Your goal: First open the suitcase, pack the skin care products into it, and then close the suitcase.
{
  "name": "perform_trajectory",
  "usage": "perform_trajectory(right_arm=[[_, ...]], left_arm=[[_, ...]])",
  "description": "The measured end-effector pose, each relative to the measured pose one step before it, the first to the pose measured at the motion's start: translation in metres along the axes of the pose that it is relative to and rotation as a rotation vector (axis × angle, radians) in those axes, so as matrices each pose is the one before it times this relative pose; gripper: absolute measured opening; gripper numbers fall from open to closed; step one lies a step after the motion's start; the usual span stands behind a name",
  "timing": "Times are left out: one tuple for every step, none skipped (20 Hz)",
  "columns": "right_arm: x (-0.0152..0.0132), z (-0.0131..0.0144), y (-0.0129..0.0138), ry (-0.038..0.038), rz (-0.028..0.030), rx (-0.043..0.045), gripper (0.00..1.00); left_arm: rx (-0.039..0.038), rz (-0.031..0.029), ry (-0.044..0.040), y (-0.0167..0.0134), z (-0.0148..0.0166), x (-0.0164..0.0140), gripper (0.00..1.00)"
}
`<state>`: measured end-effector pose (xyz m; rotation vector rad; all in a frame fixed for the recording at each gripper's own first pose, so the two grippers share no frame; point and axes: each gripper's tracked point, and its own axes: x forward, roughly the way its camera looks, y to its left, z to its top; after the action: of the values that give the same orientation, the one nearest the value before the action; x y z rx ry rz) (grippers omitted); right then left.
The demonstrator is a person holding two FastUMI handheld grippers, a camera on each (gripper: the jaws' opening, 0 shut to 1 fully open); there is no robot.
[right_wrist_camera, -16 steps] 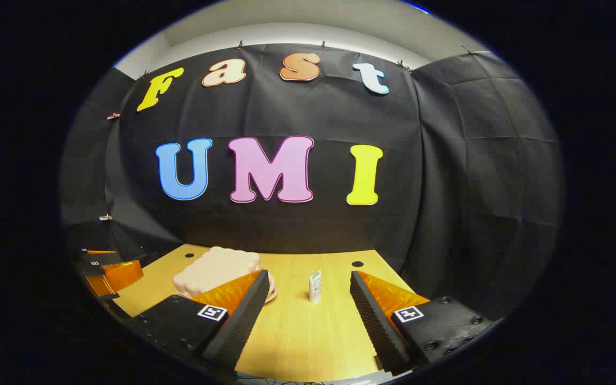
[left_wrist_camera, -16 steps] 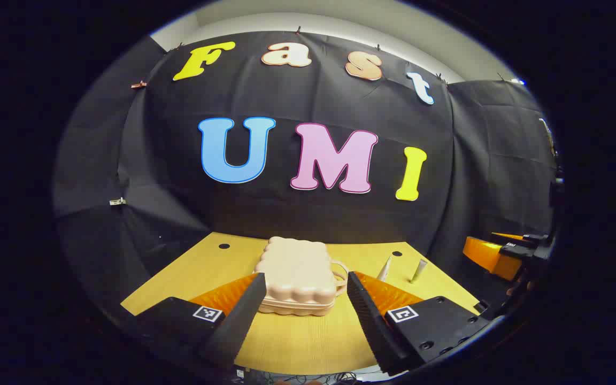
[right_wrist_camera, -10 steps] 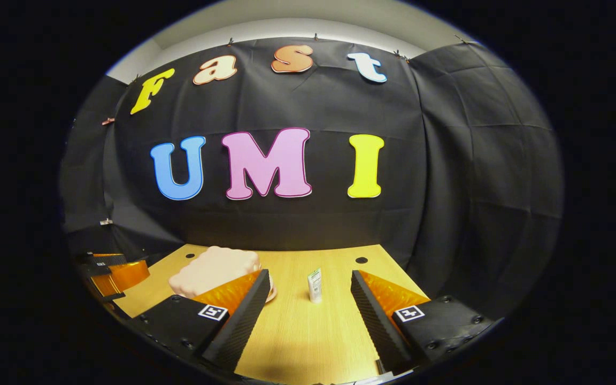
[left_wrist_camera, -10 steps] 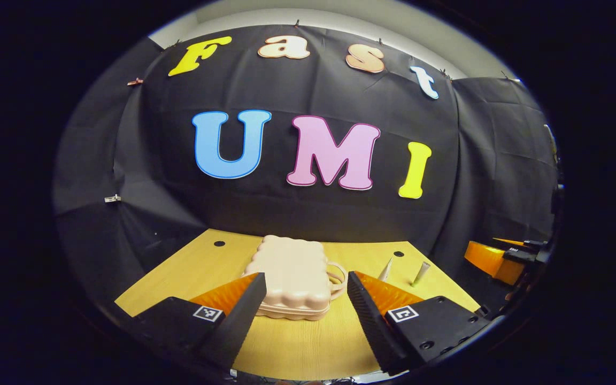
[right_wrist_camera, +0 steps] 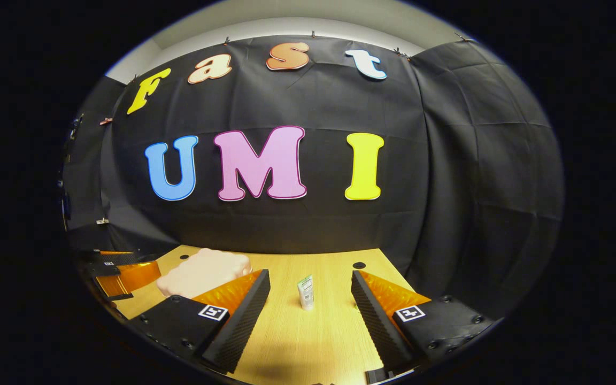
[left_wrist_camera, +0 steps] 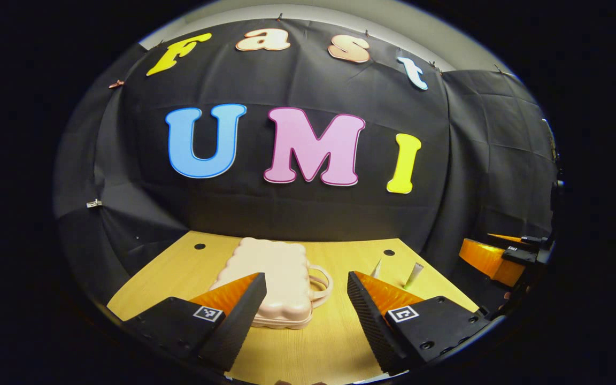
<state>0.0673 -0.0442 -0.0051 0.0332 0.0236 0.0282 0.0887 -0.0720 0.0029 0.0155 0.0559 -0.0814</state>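
A closed pale pink suitcase (left_wrist_camera: 278, 278) with a scalloped rim lies flat on the wooden table (left_wrist_camera: 329, 342), its handle (left_wrist_camera: 323, 283) pointing right. My left gripper (left_wrist_camera: 305, 280) hovers open just in front of it, nothing between its fingers. Two slim skin care tubes (left_wrist_camera: 376, 268) (left_wrist_camera: 414, 274) stand to the right of the suitcase. In the right gripper view a white tube (right_wrist_camera: 305, 292) stands upright ahead of my open right gripper (right_wrist_camera: 310, 275), and the suitcase (right_wrist_camera: 201, 272) lies to the left, partly behind a finger.
The right gripper (left_wrist_camera: 500, 256) shows at the far right edge of the left gripper view; the left gripper (right_wrist_camera: 121, 270) shows at the far left of the right gripper view. Black cloth walls close the table's back and sides. Small dark holes (left_wrist_camera: 389, 252) mark the tabletop.
Both grippers have drifted rightward and a little forward: the suitcase and tubes sit further left in each view. Both stay open; nothing on the table has moved.
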Motion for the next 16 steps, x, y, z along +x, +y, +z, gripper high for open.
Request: perform_trajectory(right_arm=[[0.00446, 0.00001, -0.00533, 0.00007, -0.00548, -0.00278, 0.97], [0.00478, 0.00093, -0.00515, -0.00103, -0.00251, -0.00008, 0.97], [0.00464, -0.00013, -0.00542, 0.00067, -0.00385, -0.00186, 0.97], [0.00502, -0.00064, -0.00622, 0.00045, -0.00594, -0.00451, 0.97], [0.00488, -0.00067, -0.00535, 0.00357, -0.00241, -0.00487, 0.97], [0.00507, -0.00208, -0.0043, 0.00331, -0.00134, -0.0088, 0.97], [0.00588, -0.00294, -0.00442, 0.00122, 0.00206, -0.0211, 0.97], [0.00495, -0.00484, -0.00384, 0.00277, 0.00318, -0.02649, 0.97], [0.00536, -0.00525, -0.0003, 0.00734, 0.01317, -0.01823, 0.97], [0.00457, -0.00757, 0.00218, 0.02189, 0.01873, 0.00024, 0.97], [0.00475, -0.00718, 0.00429, 0.02404, 0.02633, 0.01147, 0.97], [0.00407, -0.00596, 0.00183, 0.0204, 0.01848, 0.01149, 0.98], [0.0037, -0.00603, 0.00025, 0.0156, 0.0124, 0.00745, 0.97], [0.00335, -0.00574, -0.00013, 0.01336, 0.01157, 0.00104, 0.97], [0.00379, -0.0066, -0.00104, 0.01495, 0.00861, -0.00346, 0.97], [0.00287, -0.00606, -0.00077, 0.01369, 0.00839, -0.02428, 0.97]], left_arm=[[0.0064, -0.01021, 0.01206, -0.00407, -0.00235, 0.00964, 0.96], [0.00401, -0.00923, 0.01197, -0.00557, -0.00148, 0.01178, 0.96], [0.0008, -0.01365, 0.01261, -0.00627, -0.00129, 0.01295, 0.96], [-0.00026, -0.01312, 0.01616, -0.00806, -0.00328, 0.01414, 0.96], [-0.00051, -0.01077, 0.01542, -0.00641, -0.0024, 0.01575, 0.96], [-0.00091, -0.0053, 0.01582, -0.00568, -0.00442, 0.01795, 0.96], [-0.00243, 0.00157, 0.02409, -0.00535, -0.00496, 0.01797, 0.96], [-0.00498, 0.00751, 0.03233, -0.00534, -0.00876, 0.01986, 0.96], [-0.00349, 0.00467, 0.02859, -0.00523, -0.00658, 0.02002, 0.96], [0.00093, 0.00447, 0.03094, -0.00249, -0.00715, 0.02173, 0.96], [0.00442, 0.00567, 0.03079, -0.00305, -0.00663, 0.01896, 0.96], [0.00599, 0.00237, 0.02569, -0.00447, -0.0086, 0.01902, 0.96], [0.00542, 0.00663, 0.02428, -0.00152, -0.00572, 0.01912, 0.96], [0.00173, 0.00911, 0.02465, -0.0003, -0.00607, 0.01667, 0.96], [-0.00458, 0.00442, 0.03077, -0.0006, -0.00679, 0.01735, 0.96], [-0.00716, 0.00515, 0.02597, -0.00029, -0.00647, 0.01368, 0.97]])
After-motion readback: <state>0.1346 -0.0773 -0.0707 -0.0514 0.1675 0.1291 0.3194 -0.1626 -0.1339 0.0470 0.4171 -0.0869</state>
